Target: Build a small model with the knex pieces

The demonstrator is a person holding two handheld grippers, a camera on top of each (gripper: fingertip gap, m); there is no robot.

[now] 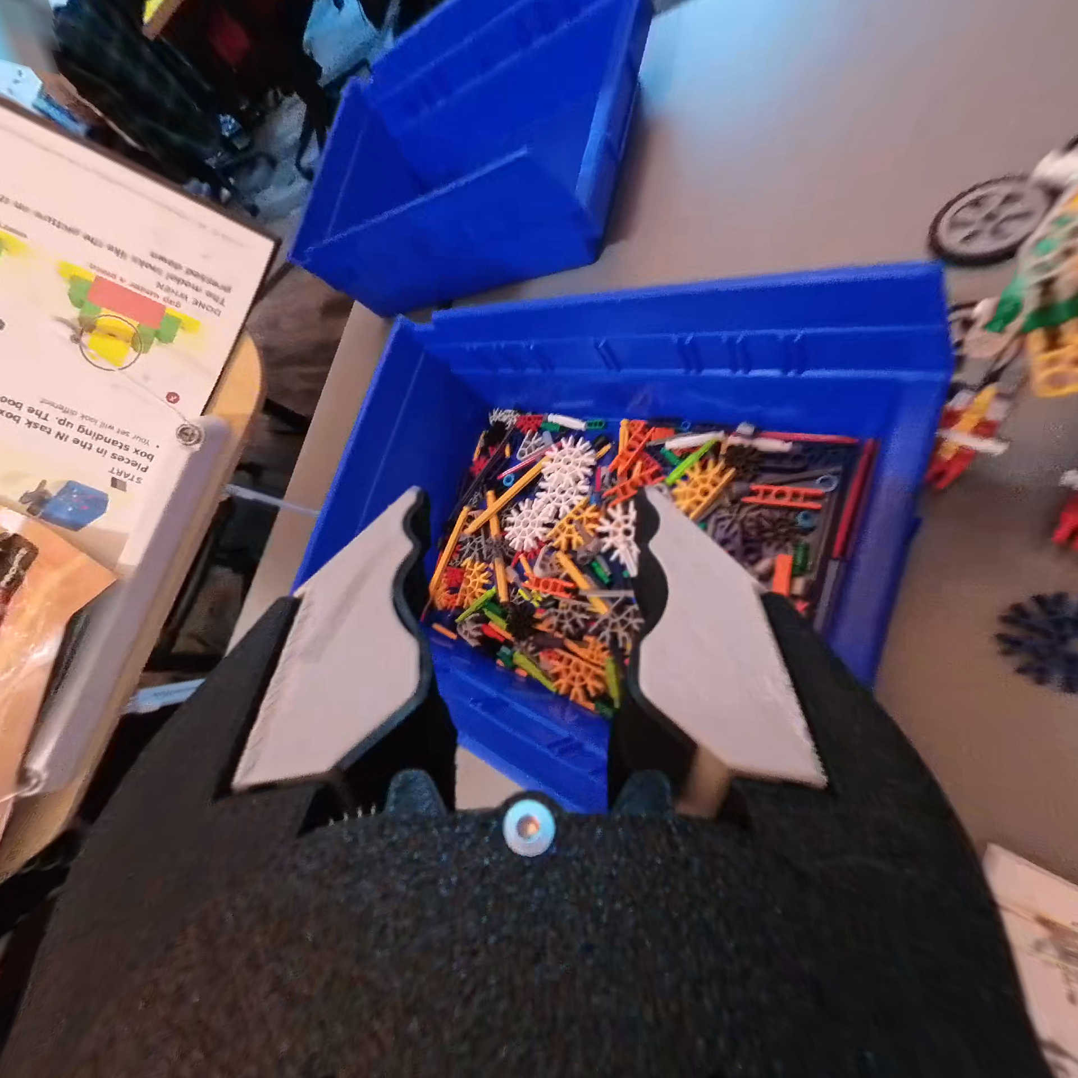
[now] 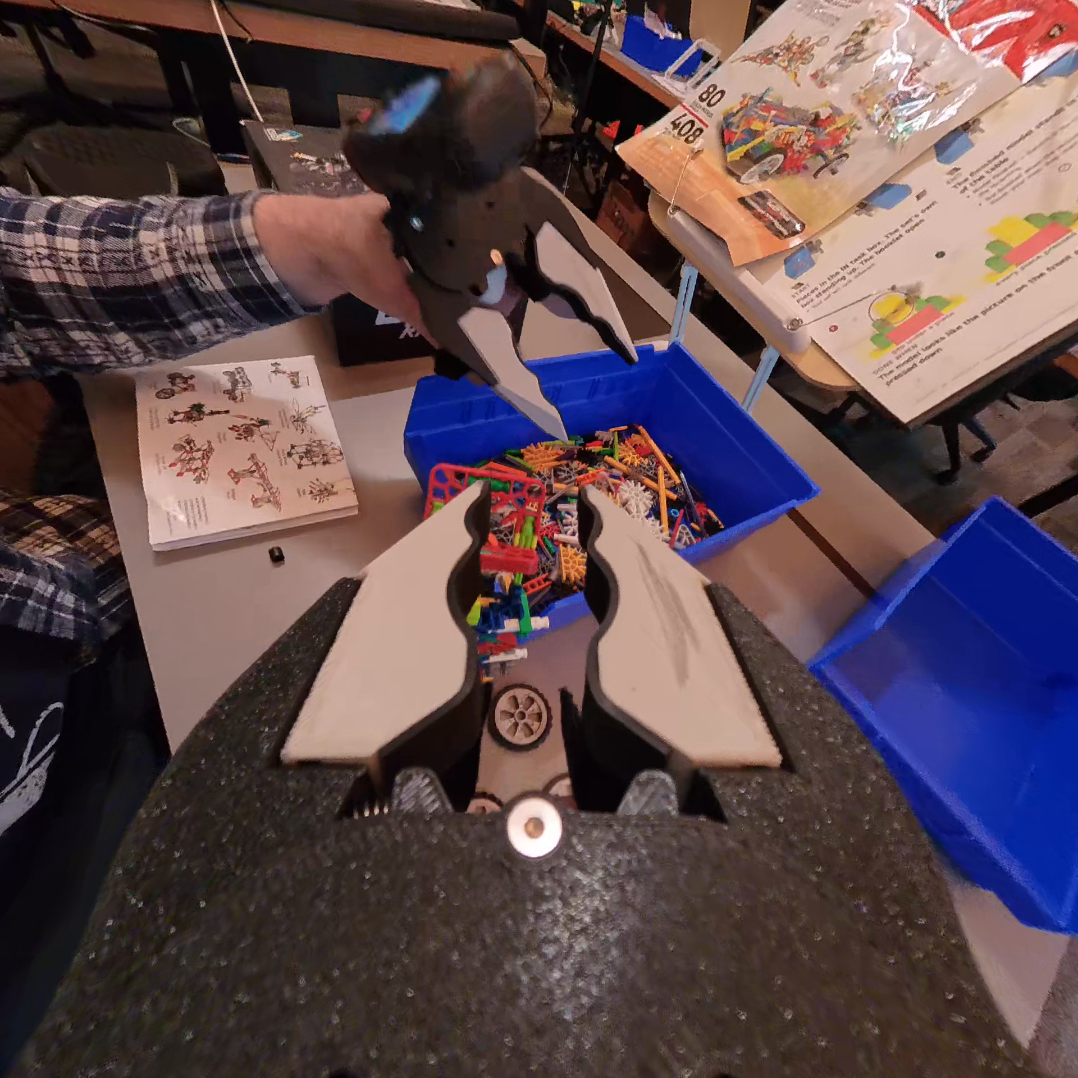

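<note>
On a grey table (image 2: 233, 612) the blue bin (image 1: 910, 455) of construction pieces (image 1: 583, 525) lies directly beneath the left gripper (image 1: 528, 507), spread wide and empty; the right gripper (image 2: 532, 499), narrower and empty, hangs just short of the bin's near rim.

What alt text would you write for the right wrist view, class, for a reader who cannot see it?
An open right claw hovers over a blue bin full of colourful building pieces, with a small grey wheel on the table below. Across the bin, a hand points the open left claw into it; a booklet lies nearby.

Blue bin (image 1: 688, 373) of mixed construction pieces (image 1: 583, 536)
</note>
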